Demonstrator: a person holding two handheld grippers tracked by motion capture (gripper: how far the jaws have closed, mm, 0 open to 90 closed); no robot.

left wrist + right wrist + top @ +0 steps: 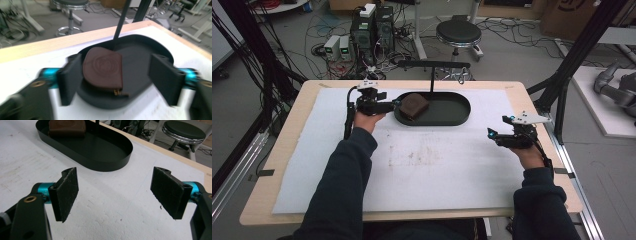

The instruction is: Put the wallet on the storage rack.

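A brown leather zip pouch [413, 105] lies in the left end of a black oval tray [449, 109]. My left gripper [395, 105] is at that end of the tray, open. In the left gripper view its jaws straddle the pouch [103, 67], with the left pad [71, 78] close beside the pouch's edge and the right pad well apart; the zip pull points toward me over the tray rim [105, 102]. My right gripper [492, 135] hovers open over the white mat, right of the tray. In the right gripper view, mat lies between its pads [66, 192], with the tray [105, 150] and pouch [67, 127] farther off.
A thin black post [432, 79] rises from the tray's back and carries a crossbar [434, 64] with keys [460, 76] hanging from it. The white mat [422, 165] covers most of the wooden table [287, 130]. A stool [458, 33] and cables stand on the floor beyond.
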